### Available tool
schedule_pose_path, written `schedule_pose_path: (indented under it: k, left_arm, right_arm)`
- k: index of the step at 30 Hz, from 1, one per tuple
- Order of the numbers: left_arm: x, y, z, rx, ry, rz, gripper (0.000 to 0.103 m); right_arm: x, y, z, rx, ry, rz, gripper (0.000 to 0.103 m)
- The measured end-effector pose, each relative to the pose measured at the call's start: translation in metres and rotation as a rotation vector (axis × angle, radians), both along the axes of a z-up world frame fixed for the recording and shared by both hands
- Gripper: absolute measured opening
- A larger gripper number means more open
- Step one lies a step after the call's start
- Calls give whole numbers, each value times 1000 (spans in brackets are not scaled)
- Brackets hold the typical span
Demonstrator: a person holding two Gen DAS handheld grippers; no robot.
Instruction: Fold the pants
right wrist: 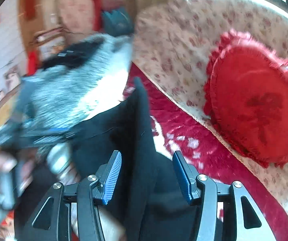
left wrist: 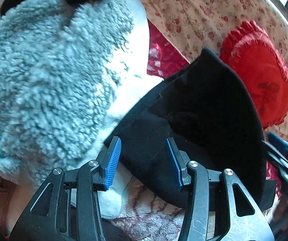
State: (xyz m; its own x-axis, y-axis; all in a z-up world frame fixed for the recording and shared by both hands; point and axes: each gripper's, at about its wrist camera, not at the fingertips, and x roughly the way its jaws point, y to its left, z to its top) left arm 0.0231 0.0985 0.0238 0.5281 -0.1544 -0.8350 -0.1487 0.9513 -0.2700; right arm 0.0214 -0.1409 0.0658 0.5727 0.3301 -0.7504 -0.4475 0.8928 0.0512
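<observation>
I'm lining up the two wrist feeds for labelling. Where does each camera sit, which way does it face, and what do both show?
Left wrist: sits behind the left tool, looking along its open blue pads at the black pants; the person's grey fleece sleeve fills the left side.
Right wrist: sits behind the right tool, open around a ridge of the pants, facing the red blanket; the left tool shows blurred.
Shared: pants, fleece sleeve, red heart pillow and floral cover.

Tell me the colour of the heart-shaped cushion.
Red, with a ruffled edge; the heart-shaped cushion shows best in the right wrist view.
</observation>
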Motion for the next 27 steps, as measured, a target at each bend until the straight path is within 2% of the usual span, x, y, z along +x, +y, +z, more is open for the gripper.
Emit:
schedule_pose_path:
  k: [1,3,6,9,11,13,15,16,18,20,22,24,27]
  left_arm:
    - [0,3,4,1,-8,7,45]
    - [-7,12,12,11,-28,30,45]
    - [-15,27,25,11,-66,69,45]
    - [-17,34,34,6,-91,101,46]
    - [-17,34,36,7,-106,104,60]
    - [-17,27,33,11,-104,93,60]
    - [-13,18,28,21,-86,65,60]
    - [-12,13,26,31,-80,55,60]
    - [-10,5,22,54,-70,43,60]
    - [-9,-4,17,58,-60,26,60]
    - [-8,-16,11,69,-48,-5,60]
    - [-6,-30,4,100,-37,-24,60]
    - [-3,-51,-10,135,-10,-56,60]
  right_arm:
    - [21,9,-12,-8,47,-5,48]
    - [36,20,-21,2,91,-9,6]
    - [23,43,-16,28,72,73,6]
    - [-13,78,-23,-25,58,219,6]
    - [-29,93,-42,-62,92,285,6]
    - [-36,102,-72,-140,146,305,6]
    - [-37,99,-80,-154,141,290,6]
    - [-38,93,-75,-122,148,275,7]
    - [-37,80,-63,-77,167,255,20]
    - [-39,60,-45,-31,140,212,28]
    - [-45,28,-28,7,103,126,29]
    - [-48,3,-23,20,91,41,35]
    - [-49,-31,-28,16,131,-70,39]
